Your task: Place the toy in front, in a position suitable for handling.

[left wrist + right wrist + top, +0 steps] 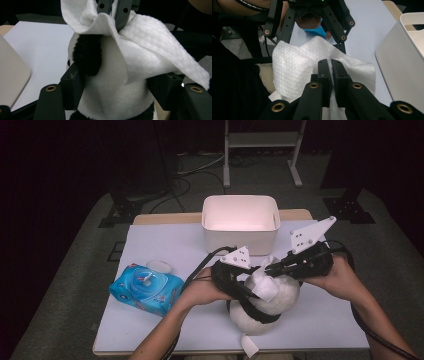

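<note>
Left gripper (pixel 239 282) clamps the plush panda (pixel 270 307); right gripper (pixel 267 268), at its 1 o'clock, pinches the wet wipe (pixel 264 282): better keep strokes short and gentle

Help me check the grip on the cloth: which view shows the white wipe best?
The right gripper view: the white wipe is large there, pinched between the right gripper's shut jaws. The left gripper view shows the wipe draped over the plush panda. The high view shows it small, between the grippers.
</note>
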A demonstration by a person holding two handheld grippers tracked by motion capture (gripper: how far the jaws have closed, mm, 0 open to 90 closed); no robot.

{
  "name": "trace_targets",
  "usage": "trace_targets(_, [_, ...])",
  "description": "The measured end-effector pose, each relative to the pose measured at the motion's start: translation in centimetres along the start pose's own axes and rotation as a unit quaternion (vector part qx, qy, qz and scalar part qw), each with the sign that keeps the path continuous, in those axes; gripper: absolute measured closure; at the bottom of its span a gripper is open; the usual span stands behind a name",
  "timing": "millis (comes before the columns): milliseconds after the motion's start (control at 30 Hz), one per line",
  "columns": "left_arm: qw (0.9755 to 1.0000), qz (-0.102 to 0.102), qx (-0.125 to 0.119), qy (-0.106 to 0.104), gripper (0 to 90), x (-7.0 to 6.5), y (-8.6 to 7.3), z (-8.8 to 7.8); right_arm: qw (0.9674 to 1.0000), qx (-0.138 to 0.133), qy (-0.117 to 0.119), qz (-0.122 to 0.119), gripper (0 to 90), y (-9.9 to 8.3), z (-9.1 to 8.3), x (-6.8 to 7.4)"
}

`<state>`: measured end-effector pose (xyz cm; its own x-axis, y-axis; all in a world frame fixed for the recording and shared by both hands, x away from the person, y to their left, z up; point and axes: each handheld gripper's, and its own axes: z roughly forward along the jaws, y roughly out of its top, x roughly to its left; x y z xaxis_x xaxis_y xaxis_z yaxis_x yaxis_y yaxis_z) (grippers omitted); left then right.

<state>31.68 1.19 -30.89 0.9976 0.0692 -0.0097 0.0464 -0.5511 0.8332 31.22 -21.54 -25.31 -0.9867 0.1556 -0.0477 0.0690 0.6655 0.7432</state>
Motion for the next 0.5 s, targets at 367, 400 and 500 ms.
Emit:
trace_targets(367, [1.0,-0.006,0.0,-0.003,36.3,0.2,-0.5,0.0,0.9995,-0.006,-0.008,0.03,85.9,-2.3,-1.5,-0.2])
trace_targets(400, [0.9999,-0.012,0.005,-0.006,34.2,0.3,-0.7,0.5,0.9991,-0.011,-0.008,0.039,86.0,-2.9,-1.9,-0.3])
trace_targets(500, [0.9998,-0.016,0.006,-0.013,26.8,0.4,-0.9,1.0,0.9991,-0.012,-0.008,0.04,86.0,-3.3,-2.0,-0.2])
